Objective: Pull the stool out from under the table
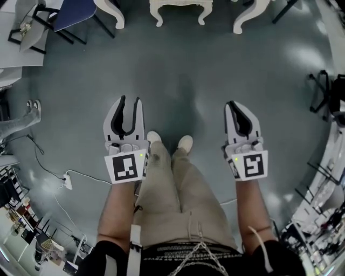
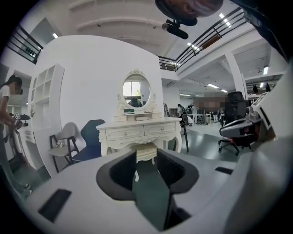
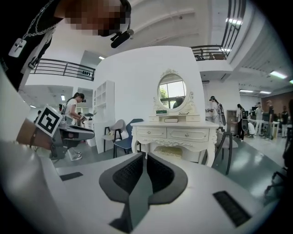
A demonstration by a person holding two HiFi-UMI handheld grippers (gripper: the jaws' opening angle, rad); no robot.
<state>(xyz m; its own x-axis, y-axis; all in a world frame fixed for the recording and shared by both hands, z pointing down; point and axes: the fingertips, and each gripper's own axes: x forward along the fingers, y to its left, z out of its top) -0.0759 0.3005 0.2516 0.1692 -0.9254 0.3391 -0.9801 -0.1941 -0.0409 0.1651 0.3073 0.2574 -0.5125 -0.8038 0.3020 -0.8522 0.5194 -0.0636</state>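
The cream stool [image 1: 180,9] sits tucked between the white dressing table's legs [image 1: 110,12] at the top of the head view, far ahead of both grippers. In the left gripper view the stool [image 2: 146,150] shows under the table [image 2: 137,130], just beyond the jaws. My left gripper [image 1: 130,99] [image 2: 146,159] is open with nothing between its pads. My right gripper [image 1: 233,103] [image 3: 143,157] is shut and empty, and it points at the table [image 3: 176,132] and the stool [image 3: 173,153] under it. Both grippers hang over bare grey floor, well short of the stool.
A blue chair [image 1: 73,13] and a grey chair [image 2: 64,144] stand left of the table. A black chair [image 3: 224,141] stands at its right. A cable and power strip [image 1: 67,180] lie on the floor at left. A person [image 3: 73,114] stands at left.
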